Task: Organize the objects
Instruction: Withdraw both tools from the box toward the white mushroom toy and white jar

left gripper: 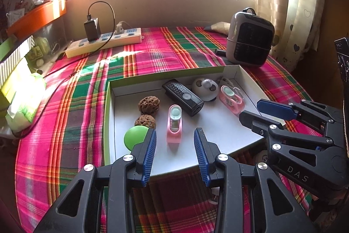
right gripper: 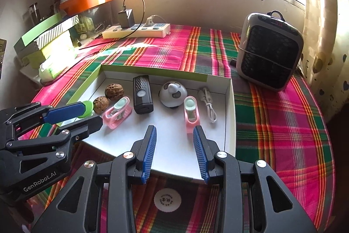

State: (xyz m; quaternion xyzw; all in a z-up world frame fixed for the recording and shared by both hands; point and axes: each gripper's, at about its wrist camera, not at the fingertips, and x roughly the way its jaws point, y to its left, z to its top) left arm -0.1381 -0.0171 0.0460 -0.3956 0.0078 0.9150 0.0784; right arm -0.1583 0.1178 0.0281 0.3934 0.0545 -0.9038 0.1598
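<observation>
Released, empty fingers of left gripper and right gripper over box, pink clips at twelve o'clock; best approached slowly, straddling squarely.

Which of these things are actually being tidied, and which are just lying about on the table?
Being tidied: white box holding two walnuts, green ball, two pink clips, black remote, round white gadget, white cable.

Lying about: power strip, grey heater, orange tray.
</observation>
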